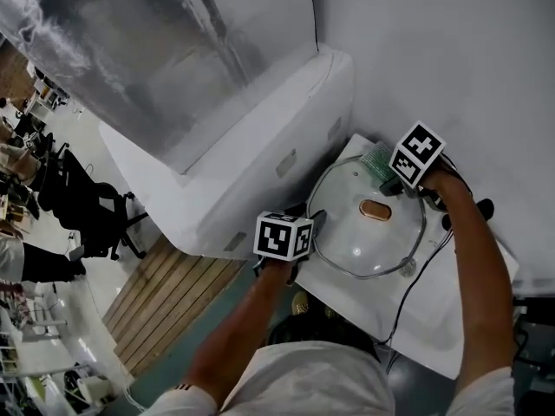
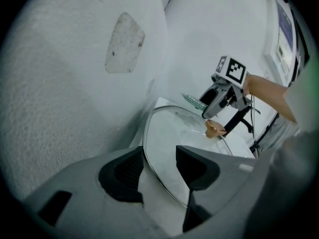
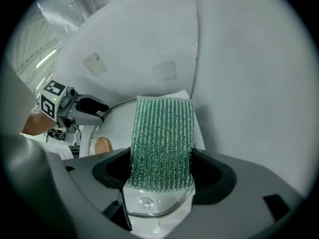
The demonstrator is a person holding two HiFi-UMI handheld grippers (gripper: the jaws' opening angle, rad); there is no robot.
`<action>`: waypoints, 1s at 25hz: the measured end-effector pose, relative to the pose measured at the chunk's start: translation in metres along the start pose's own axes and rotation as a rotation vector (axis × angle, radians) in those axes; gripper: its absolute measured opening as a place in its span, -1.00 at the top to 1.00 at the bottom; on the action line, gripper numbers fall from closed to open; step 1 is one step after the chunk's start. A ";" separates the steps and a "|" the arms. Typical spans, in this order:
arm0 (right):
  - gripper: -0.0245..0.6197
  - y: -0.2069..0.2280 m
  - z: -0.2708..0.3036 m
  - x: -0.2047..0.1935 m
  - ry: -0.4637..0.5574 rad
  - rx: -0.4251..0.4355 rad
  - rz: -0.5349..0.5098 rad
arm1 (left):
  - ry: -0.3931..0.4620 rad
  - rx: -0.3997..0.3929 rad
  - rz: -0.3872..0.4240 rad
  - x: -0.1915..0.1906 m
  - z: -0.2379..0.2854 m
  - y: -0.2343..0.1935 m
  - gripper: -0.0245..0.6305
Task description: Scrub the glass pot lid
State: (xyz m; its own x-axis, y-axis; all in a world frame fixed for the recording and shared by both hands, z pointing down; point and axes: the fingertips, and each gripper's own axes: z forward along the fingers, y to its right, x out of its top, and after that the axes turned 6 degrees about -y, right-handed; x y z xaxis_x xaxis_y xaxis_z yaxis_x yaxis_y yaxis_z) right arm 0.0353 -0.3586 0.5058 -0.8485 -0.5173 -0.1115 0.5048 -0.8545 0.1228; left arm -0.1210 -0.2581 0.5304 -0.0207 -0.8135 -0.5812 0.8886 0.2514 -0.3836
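Observation:
The round glass pot lid (image 1: 347, 232) with a copper knob (image 1: 376, 209) lies flat on a white board (image 1: 451, 323). My left gripper (image 1: 310, 225) sits at the lid's left rim. In the left gripper view its jaws (image 2: 159, 166) stand wide apart with the rim (image 2: 149, 183) running between them, and the pads do not press on it. My right gripper (image 1: 388, 180) hangs over the lid's far edge, pointing steeply down. It is shut on a green ribbed scrubbing pad (image 3: 162, 141), also seen as the pad (image 1: 378, 163) past the knob (image 3: 103, 145).
A big white padded box (image 1: 260, 146) stands right behind the lid's left side, with a silvery sheet (image 1: 130, 42) above it. Black cables (image 1: 416, 276) trail over the board's right half. Wooden flooring (image 1: 165, 293) and an office chair (image 1: 95, 211) lie far left.

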 end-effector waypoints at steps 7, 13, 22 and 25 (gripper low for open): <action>-0.16 -0.054 -0.033 0.023 -0.007 -0.083 -0.223 | 0.010 0.003 -0.001 0.001 0.001 0.000 0.26; -0.16 -0.102 -0.023 0.036 -0.106 -0.139 -0.392 | 0.016 0.005 0.010 0.003 -0.001 -0.001 0.26; -0.16 -0.118 0.013 0.029 -0.280 -0.205 -0.471 | 0.015 0.002 0.023 0.003 -0.001 0.000 0.27; -0.16 -0.118 0.018 0.029 -0.286 -0.212 -0.473 | 0.014 0.000 0.025 0.003 -0.001 0.000 0.27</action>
State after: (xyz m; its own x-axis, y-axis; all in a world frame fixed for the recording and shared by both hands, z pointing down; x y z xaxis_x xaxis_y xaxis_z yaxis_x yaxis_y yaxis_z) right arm -0.0515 -0.2717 0.5055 -0.9834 -0.0696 0.1676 0.0571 -0.9953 -0.0787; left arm -0.1217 -0.2597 0.5284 -0.0047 -0.7996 -0.6005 0.8888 0.2719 -0.3689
